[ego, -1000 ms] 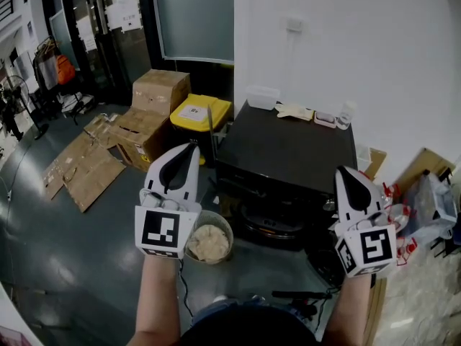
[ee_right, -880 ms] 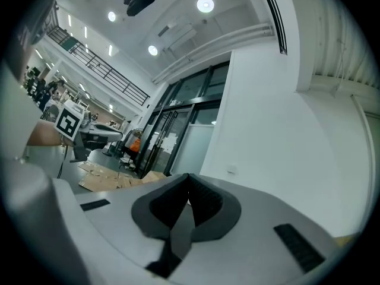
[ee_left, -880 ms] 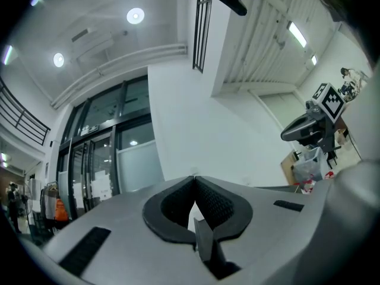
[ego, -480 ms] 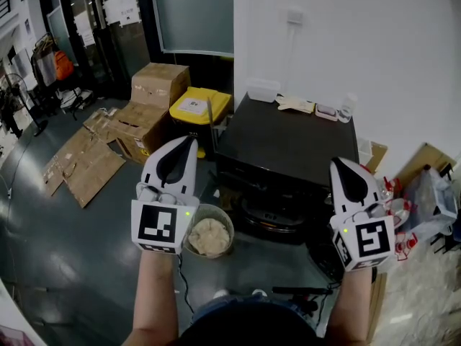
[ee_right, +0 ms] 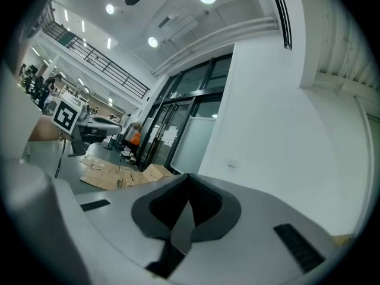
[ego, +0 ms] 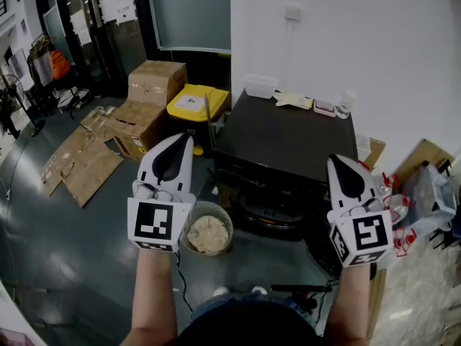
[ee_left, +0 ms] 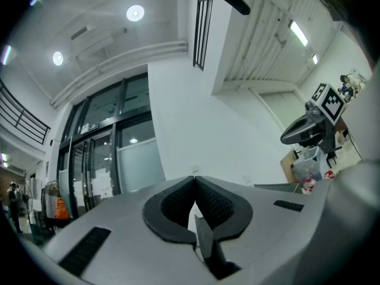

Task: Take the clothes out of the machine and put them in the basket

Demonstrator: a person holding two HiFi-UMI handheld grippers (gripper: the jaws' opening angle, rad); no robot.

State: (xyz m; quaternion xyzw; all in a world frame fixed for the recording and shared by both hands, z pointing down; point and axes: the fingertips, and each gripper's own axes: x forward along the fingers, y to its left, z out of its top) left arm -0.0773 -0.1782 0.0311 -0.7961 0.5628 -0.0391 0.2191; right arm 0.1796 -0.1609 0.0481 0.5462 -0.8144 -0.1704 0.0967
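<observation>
A black washing machine stands against the white wall, with its round door low on the front. On the floor before it sits a round basket holding a cream cloth. Both grippers are held up in the air in front of the machine, jaws together and nothing between them. My left gripper hovers above the basket. My right gripper is over the machine's right front corner. Whatever is inside the drum is hidden.
Cardboard boxes and a yellow bin stand left of the machine, with flattened cardboard on the floor. A white container and small items lie on the machine top. Plastic bags are at the right.
Only the head view has shifted slightly. Both grippers stay raised and shut, in about the same places.
</observation>
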